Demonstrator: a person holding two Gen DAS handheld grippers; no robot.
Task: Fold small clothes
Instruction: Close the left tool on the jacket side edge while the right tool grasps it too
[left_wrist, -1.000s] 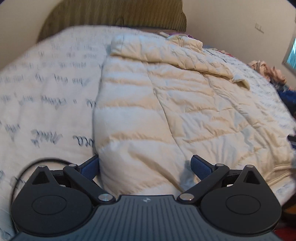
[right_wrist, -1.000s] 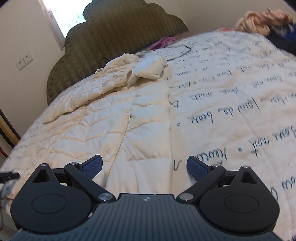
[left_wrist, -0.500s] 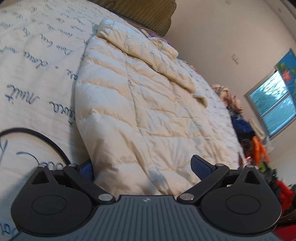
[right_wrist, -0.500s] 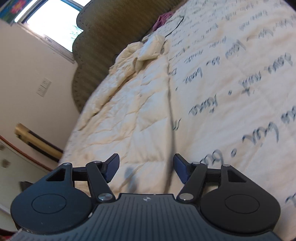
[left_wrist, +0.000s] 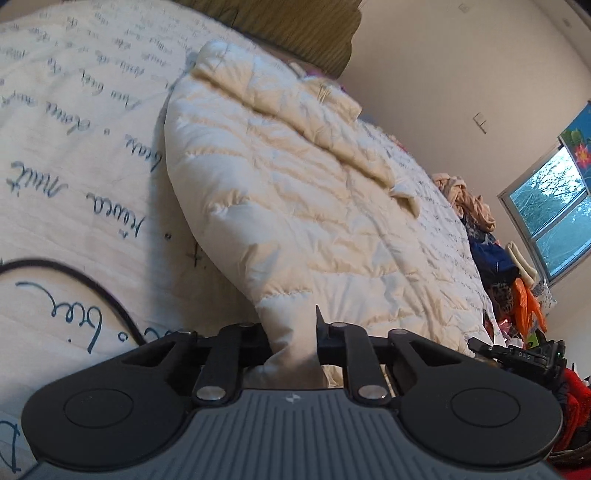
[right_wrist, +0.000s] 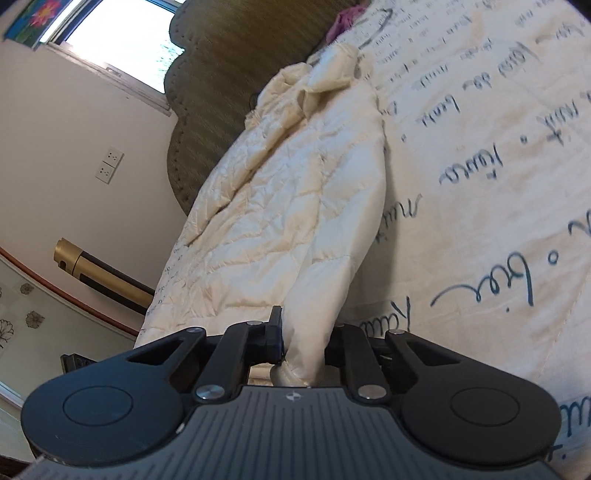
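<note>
A cream quilted puffer jacket (left_wrist: 295, 192) lies spread on a bed, its collar toward the headboard. My left gripper (left_wrist: 291, 332) is shut on the jacket's near hem corner, with a fold of fabric pinched between the jaws. My right gripper (right_wrist: 304, 332) is shut on the other near hem corner of the jacket (right_wrist: 288, 221), fabric bunched between the jaws. Both hem corners are lifted slightly off the bedspread. The right gripper also shows at the right edge of the left wrist view (left_wrist: 517, 356).
The bedspread (left_wrist: 74, 155) is white with blue handwriting print. A black cable (left_wrist: 92, 284) lies on it at the left. A green padded headboard (right_wrist: 229, 66) stands at the far end. A pile of clothes (left_wrist: 495, 258) sits by the window (left_wrist: 554, 206).
Both grippers went from open above the hem to shut on the jacket's two near hem corners. Both cameras dropped low and tilted, and the hem rose off the bed.
</note>
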